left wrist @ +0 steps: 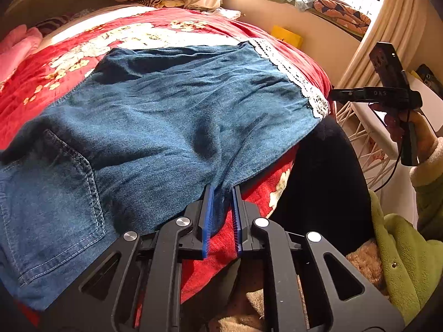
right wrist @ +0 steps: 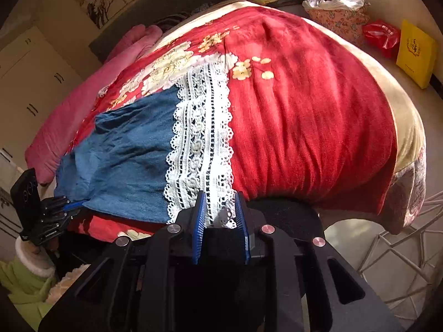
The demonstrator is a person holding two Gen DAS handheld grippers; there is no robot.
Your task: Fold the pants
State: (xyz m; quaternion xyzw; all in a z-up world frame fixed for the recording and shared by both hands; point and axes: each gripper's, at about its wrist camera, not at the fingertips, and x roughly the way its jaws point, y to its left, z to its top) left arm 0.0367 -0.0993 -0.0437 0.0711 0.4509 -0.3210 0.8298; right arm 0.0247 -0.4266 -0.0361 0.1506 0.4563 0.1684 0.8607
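My denim pants lie spread across the red floral blanket on the bed, back pocket toward my left side, white lace hem toward my right. My left gripper has its blue fingers pinched nearly together on a fold of denim at the pants' near edge, close to the bed's edge. My right gripper has its fingers parted a little, with the near end of the lace hem lying between them; whether the pads press on the lace, I cannot tell. A yellow box sits on the floor beyond the bed.
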